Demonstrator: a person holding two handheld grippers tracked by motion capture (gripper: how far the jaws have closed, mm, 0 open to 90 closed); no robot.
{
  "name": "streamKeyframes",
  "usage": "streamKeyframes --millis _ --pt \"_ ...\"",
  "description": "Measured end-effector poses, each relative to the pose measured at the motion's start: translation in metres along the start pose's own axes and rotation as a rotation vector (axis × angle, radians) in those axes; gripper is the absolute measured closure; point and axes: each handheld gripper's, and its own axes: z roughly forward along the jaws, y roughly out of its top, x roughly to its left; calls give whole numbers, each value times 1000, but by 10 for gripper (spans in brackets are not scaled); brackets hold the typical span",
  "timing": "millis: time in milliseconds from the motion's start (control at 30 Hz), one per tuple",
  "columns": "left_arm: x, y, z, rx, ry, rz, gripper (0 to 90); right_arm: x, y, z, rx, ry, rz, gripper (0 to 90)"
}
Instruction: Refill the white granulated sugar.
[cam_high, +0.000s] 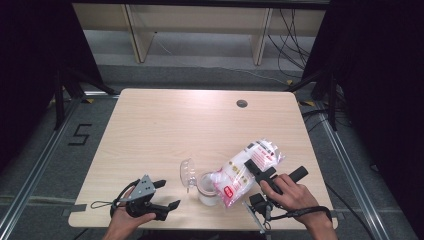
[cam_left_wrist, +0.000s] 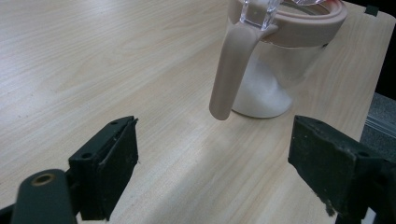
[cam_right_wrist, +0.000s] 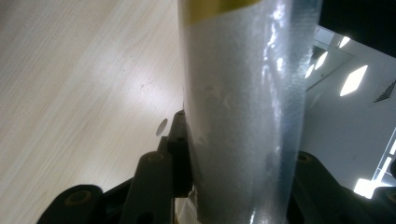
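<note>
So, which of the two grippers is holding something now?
The right gripper: its jaws are shut on the plastic bag, tilted with its mouth at the jar. The left gripper stands open beside the jar, apart from it.

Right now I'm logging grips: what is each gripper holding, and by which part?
The right gripper clamps the bag across its raised upper part, mouth tipped into the jar. The left gripper is open and holds nothing.

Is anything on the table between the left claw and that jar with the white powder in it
Nothing visible is. The left claw is open, and bare table lies between it and the jar. The jar's pink handle hangs down on the near side, facing the claw.
</note>
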Motion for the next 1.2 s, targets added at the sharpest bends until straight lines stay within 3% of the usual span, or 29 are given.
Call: streamKeyframes --millis 267,333,367,500,533,667,733,900,933,1000,1167,1200 --pt "0 0 0 0 3 3 154 0 -1 -1 5 5 0 680" --pt "1 1 -1 2 2 24 154 0 -1 -1 7 5 -5 681" --pt "0 0 -1 4 7 -3 154 0 -1 -1 6 5 -5 681" --pt "0 0 -1 2 5 -2 154 0 -1 -1 -7 -1 -7 682" --pt "1 1 -1 3 2 22 154 0 -1 -2 -7 -5 0 683" --pt "0 0 -1 1 5 -3 154 -1 -1 -3 -6 -8 -3 684" --pt "3 1 -2 16 7 41 154 -1 -1 -3 -8 -9 0 685" --pt "1 1 -1 1 2 22 154 -1 -1 -4 -7 -7 -6 687" --pt "3 1 -2 26 11 48 154 -1 -1 -5 -5 -6 1 687" --pt "2 0 -1 6 -2 24 154 -2 -1 -5 -2 -3 2 688" --pt "1 1 -1 1 2 22 154 -4 0 -4 -21 -6 -19 690" --pt "1 1 -1 2 2 21 154 -2 0 -5 -12 -8 7 691"
